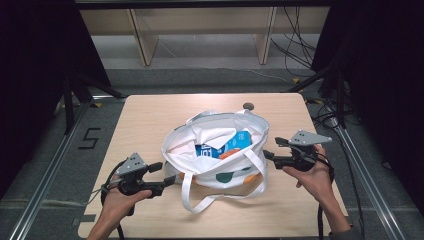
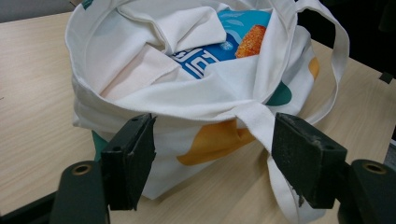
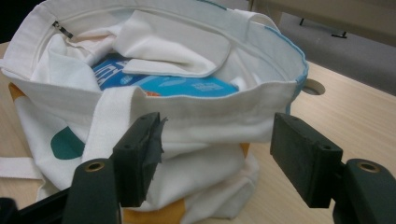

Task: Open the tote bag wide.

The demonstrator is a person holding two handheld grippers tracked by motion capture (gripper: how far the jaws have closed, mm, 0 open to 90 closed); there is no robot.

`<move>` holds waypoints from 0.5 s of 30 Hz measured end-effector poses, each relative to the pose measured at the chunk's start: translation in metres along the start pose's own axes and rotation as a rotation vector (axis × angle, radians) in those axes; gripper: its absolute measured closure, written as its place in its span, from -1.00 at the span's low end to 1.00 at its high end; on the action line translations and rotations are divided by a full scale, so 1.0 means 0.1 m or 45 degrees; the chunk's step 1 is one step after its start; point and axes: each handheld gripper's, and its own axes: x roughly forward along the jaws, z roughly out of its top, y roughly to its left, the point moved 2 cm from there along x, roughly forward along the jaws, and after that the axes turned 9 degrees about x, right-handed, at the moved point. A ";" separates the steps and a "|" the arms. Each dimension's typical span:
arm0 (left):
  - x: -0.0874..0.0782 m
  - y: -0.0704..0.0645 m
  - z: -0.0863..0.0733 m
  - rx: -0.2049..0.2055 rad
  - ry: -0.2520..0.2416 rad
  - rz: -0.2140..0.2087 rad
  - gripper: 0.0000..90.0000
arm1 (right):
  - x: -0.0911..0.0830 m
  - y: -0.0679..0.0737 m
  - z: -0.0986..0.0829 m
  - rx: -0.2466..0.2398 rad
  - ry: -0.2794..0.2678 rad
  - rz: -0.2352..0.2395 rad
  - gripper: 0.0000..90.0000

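Observation:
A white tote bag [image 1: 216, 169] with teal and orange patches stands open at the table's middle. Inside it lies a blue snack package [image 1: 236, 142], partly under folds of white cloth. My left gripper [image 1: 164, 175] is open at the bag's near-left side, just short of the fabric. In the left gripper view the bag's rim [image 2: 140, 100] and the package [image 2: 243, 23] lie beyond my left gripper [image 2: 212, 126]. My right gripper [image 1: 274, 148] is open at the bag's right side. The right gripper view has the rim [image 3: 261, 93] and the package [image 3: 187, 86] past my right gripper [image 3: 217, 123].
The bag's long strap [image 1: 189, 195] loops onto the table toward the front edge. A round cable hole [image 1: 248, 106] sits near the far edge of the wooden table [image 1: 150, 120]. Wooden furniture legs [image 1: 142, 40] and cables [image 1: 295, 45] lie on the floor behind.

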 end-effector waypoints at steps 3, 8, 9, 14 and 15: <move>-0.02 -0.04 -0.05 0.029 0.030 0.002 -0.35 | -0.02 -0.02 -0.04 -0.015 -0.012 -0.008 -0.32; -0.03 -0.07 -0.14 0.045 0.049 0.010 -0.36 | -0.05 -0.03 -0.13 -0.008 0.011 -0.009 -0.35; -0.03 -0.08 -0.16 0.040 0.052 0.018 -0.36 | -0.07 -0.02 -0.16 0.014 0.021 -0.015 -0.35; 0.00 -0.09 -0.24 0.057 0.060 0.020 -0.35 | -0.10 -0.01 -0.24 0.041 0.034 -0.017 -0.36; 0.01 -0.10 -0.26 0.055 0.061 0.013 -0.35 | -0.11 -0.03 -0.25 0.005 0.029 -0.018 -0.36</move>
